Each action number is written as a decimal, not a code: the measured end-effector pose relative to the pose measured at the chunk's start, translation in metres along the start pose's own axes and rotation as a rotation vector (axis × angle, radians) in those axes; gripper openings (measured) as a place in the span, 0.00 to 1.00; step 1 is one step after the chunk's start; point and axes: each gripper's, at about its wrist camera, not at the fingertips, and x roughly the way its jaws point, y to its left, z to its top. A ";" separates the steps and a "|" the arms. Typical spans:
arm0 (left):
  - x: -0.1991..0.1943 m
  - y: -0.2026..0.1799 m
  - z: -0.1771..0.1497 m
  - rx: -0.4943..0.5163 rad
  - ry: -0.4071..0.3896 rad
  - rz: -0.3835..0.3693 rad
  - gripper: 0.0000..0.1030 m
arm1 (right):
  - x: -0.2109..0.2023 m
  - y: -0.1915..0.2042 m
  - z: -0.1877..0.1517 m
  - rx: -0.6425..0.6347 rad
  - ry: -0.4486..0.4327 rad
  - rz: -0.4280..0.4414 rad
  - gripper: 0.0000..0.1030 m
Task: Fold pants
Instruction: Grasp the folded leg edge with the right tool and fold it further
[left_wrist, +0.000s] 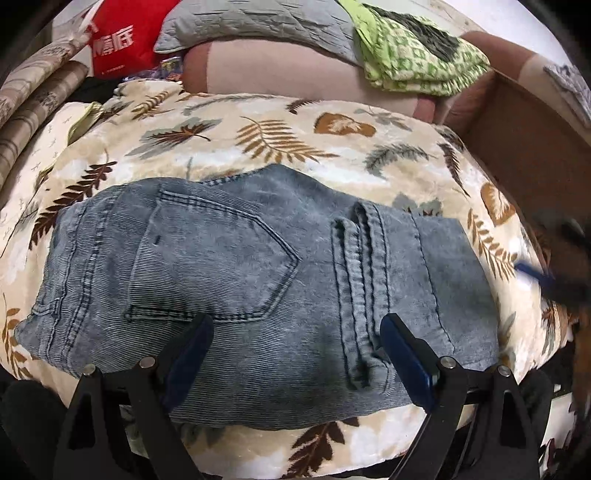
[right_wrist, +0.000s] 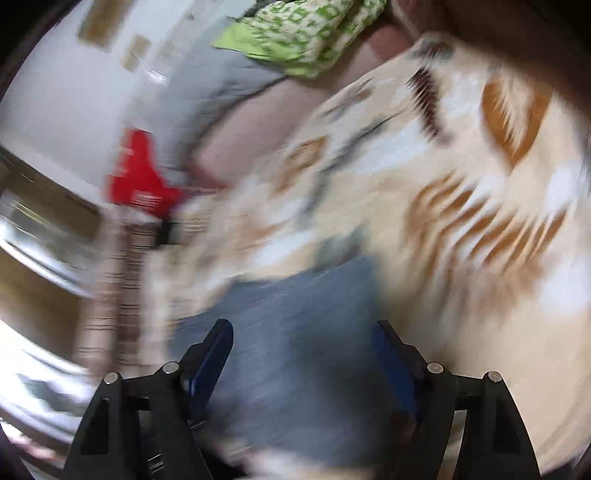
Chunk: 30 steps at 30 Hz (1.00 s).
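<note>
The pants (left_wrist: 236, 280), already folded into a compact denim bundle, are lying on the leaf-print blanket (left_wrist: 280, 136). Soft, fairly heavy cloth is being judged; the thick hem edge is being favoured for gripping. Both the left gripper (left_wrist: 295, 347) and the right gripper (right_wrist: 303, 354) are being held wide apart, empty.

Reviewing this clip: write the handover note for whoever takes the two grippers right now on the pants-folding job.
Left gripper: open, empty, poised over the near edge of the jeans.
Right gripper: open, empty; its view is motion-blurred, with denim just ahead of the fingers.
Jeans: lying on the leaf-print blanket as a compact folded bundle, back pocket facing up, leg hems laid across the right part.
Done: the pants look folded over at least once.
Left: judging by the shape, perhaps one last fold or some tidying of the edges; check the hems are square before letting go.
</note>
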 end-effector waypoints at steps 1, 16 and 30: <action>0.000 0.004 0.001 -0.012 0.001 0.002 0.90 | 0.010 0.002 -0.020 0.024 0.047 0.081 0.78; -0.026 0.066 -0.005 -0.152 -0.042 0.038 0.90 | 0.067 0.105 -0.108 -0.595 0.190 -0.224 0.38; -0.024 0.076 -0.012 -0.170 -0.031 0.052 0.90 | 0.081 0.087 -0.106 -0.604 0.239 -0.195 0.08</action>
